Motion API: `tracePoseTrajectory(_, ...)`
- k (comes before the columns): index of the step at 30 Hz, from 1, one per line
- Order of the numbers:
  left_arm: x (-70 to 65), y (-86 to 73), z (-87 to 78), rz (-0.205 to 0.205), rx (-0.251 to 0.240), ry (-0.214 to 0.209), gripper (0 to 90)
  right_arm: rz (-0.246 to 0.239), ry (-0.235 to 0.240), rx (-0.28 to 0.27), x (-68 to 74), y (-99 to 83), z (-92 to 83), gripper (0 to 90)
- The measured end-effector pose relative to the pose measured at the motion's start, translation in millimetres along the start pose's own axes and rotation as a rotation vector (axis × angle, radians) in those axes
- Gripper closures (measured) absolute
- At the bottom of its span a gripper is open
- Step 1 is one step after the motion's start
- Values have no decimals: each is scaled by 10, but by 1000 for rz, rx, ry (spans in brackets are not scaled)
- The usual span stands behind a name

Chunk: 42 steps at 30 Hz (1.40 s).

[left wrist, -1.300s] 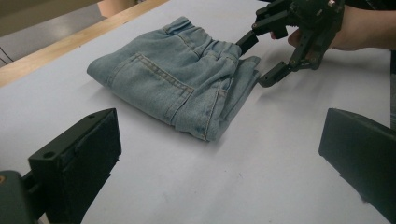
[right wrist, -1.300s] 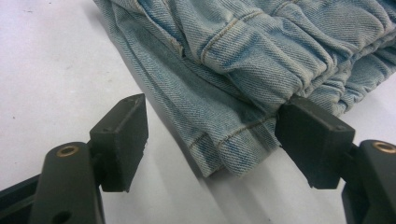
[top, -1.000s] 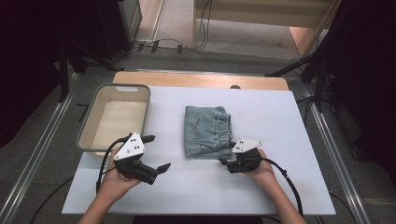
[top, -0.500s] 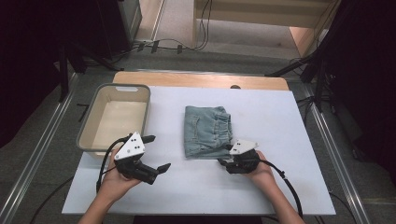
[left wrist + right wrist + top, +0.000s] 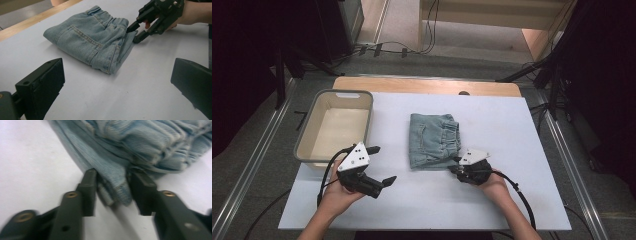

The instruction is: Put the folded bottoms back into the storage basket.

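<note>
The folded jeans [image 5: 433, 140] lie flat near the middle of the white surface [image 5: 522, 200], just right of the empty grey bin [image 5: 368, 125], so the folding looks done and what seems left is lifting the bundle, probably into that bin. The right claw [image 5: 457, 170] is at the near right corner of the denim; the right gripper view has its jaws on either side of a fold of the cloth [image 5: 113, 187], part-way closed with gaps either side of the fabric, so the grip looks begun but not yet firm. The left claw [image 5: 382, 165] rests on the surface near the bin, jaws spread wide and holding nothing, well apart from the jeans, which have not been raised
</note>
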State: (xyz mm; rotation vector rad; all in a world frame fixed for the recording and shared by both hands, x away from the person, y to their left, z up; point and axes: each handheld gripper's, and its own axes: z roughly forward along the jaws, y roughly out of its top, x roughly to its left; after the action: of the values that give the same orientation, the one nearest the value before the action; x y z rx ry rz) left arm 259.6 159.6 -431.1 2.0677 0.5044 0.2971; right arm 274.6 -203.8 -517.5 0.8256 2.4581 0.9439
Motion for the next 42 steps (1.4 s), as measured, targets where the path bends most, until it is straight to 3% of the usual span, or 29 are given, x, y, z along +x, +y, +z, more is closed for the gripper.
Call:
tracePoseTrajectory(2, 2, -2, 3, 0, 1, 0, 0, 3, 4, -1, -5, -4, -2, 593)
tracePoseTrajectory(13, -20, 38, 105, 5, 12, -11, 0, -92, -46, 0, 63, 10, 0, 659)
tracePoseTrajectory(16, -7, 100, 165, 7, 12, -7, 0, -117, -71, -1, 91, 20, 1, 729)
tracePoseTrajectory(22, 40, 172, 270, -16, 16, 8, 0, -86, -48, -16, 49, 17, -9, 751)
tracePoseTrajectory(31, 171, 306, 486, -110, 17, 14, 0, -80, -33, -19, 30, 12, -9, 745)
tracePoseTrajectory(42, 266, 504, 703, -125, 55, 55, 0, -70, -24, -23, 18, 8, -8, 734)
